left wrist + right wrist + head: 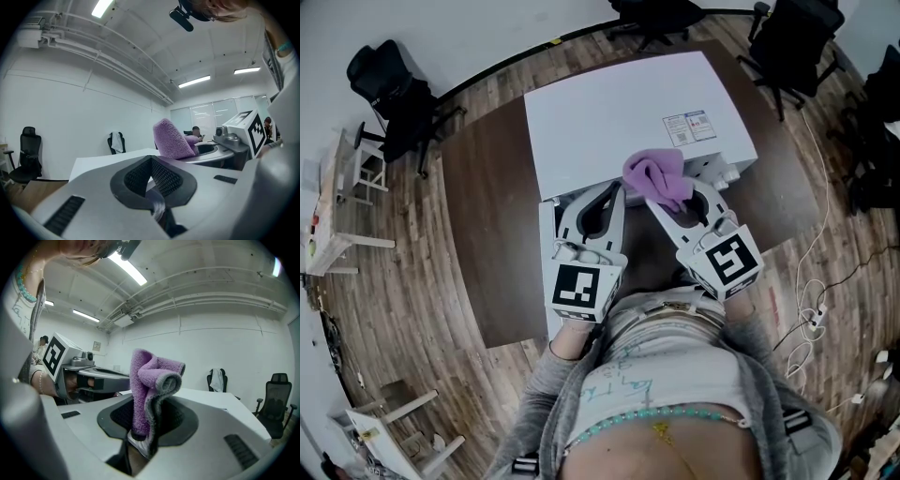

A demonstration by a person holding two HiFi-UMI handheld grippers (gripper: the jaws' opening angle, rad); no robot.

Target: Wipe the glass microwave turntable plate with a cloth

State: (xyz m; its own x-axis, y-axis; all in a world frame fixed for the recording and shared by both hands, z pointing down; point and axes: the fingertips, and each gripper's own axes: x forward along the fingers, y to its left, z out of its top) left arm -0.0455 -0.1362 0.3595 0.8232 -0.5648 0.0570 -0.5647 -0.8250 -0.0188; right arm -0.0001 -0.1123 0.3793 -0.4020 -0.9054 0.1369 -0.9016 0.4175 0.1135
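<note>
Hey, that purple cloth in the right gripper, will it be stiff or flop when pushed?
Probably floppy: the purple cloth folds and curls over above the right gripper. Its fuzzy pile suggests it's light and grips well rather than slipping.

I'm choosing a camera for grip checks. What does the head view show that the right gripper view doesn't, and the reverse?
Head view only: the label sticker on the white microwave, the brown table, the wood floor, and the right tool with its own marker cube. Right gripper view only: that tool's jaws pinching the lower end of the purple cloth, plus the ceiling lights. Both: the cloth, the left tool with its marker cube, and the microwave's white top.
</note>
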